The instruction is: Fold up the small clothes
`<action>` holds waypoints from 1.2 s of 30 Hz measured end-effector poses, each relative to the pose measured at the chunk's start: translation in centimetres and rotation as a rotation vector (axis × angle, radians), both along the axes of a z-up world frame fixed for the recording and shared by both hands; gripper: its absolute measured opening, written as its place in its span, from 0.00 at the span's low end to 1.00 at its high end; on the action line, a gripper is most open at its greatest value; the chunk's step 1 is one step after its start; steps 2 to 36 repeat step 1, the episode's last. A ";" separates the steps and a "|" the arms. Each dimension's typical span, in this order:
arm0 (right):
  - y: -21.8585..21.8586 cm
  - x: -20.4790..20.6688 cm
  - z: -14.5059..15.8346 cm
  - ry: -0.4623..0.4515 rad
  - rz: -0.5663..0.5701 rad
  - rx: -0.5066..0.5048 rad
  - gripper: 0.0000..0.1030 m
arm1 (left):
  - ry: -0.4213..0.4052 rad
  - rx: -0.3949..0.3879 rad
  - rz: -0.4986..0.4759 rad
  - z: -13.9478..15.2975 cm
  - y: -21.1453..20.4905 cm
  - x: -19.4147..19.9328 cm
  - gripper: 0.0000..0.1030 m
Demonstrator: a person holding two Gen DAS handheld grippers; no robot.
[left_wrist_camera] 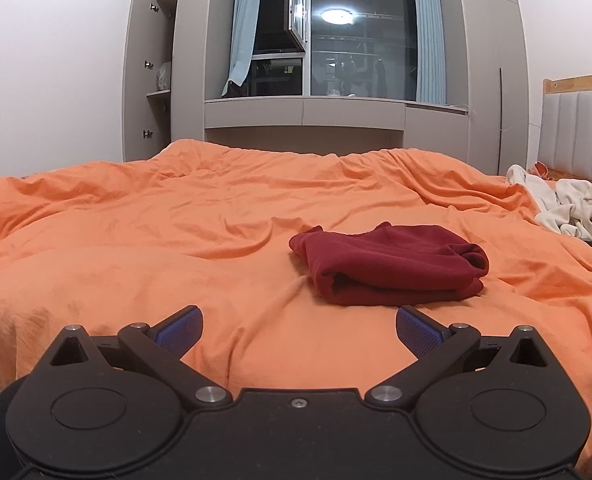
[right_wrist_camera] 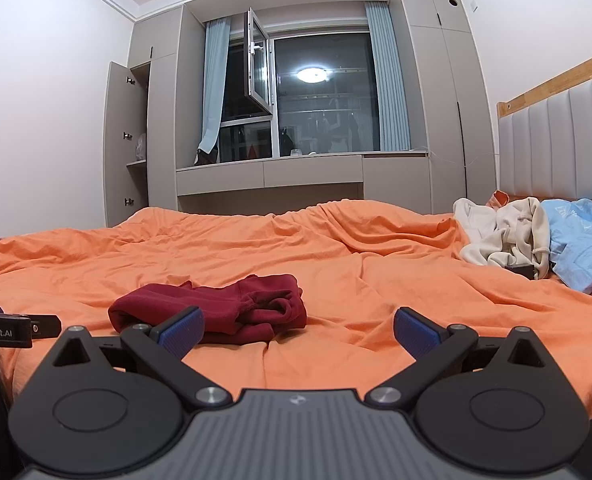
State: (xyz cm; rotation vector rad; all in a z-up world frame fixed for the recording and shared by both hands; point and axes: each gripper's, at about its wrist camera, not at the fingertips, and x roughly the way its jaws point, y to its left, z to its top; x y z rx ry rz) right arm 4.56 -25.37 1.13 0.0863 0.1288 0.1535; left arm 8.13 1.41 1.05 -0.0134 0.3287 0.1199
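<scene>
A dark red garment (left_wrist_camera: 392, 266) lies folded in a thick bundle on the orange bed cover (left_wrist_camera: 175, 240). In the left wrist view it sits just beyond and to the right of my left gripper (left_wrist_camera: 299, 330), which is open and empty. In the right wrist view the red garment (right_wrist_camera: 219, 306) lies ahead to the left of my right gripper (right_wrist_camera: 299, 330), which is also open and empty above the orange bed cover (right_wrist_camera: 356, 280). The left gripper's body shows at the left edge of the right wrist view (right_wrist_camera: 11, 330).
A cream garment (right_wrist_camera: 504, 240) and a light blue garment (right_wrist_camera: 584, 240) lie crumpled at the right by the padded headboard (right_wrist_camera: 556, 140). Beyond the bed stand grey wardrobes (right_wrist_camera: 436, 100), one with an open door (right_wrist_camera: 121, 140), and a dark window (right_wrist_camera: 320, 96).
</scene>
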 end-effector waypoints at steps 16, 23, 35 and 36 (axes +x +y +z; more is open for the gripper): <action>0.0 0.0 0.0 0.000 0.000 0.000 1.00 | 0.001 0.001 -0.004 0.0 0.0 0.0 1.00; 0.0 0.0 0.0 0.000 0.000 0.000 1.00 | 0.001 0.001 -0.004 0.0 0.0 0.0 1.00; 0.0 0.0 0.0 0.000 0.000 0.000 1.00 | 0.001 0.001 -0.004 0.0 0.0 0.0 1.00; 0.0 0.0 0.0 0.000 0.000 0.000 1.00 | 0.001 0.001 -0.004 0.0 0.0 0.0 1.00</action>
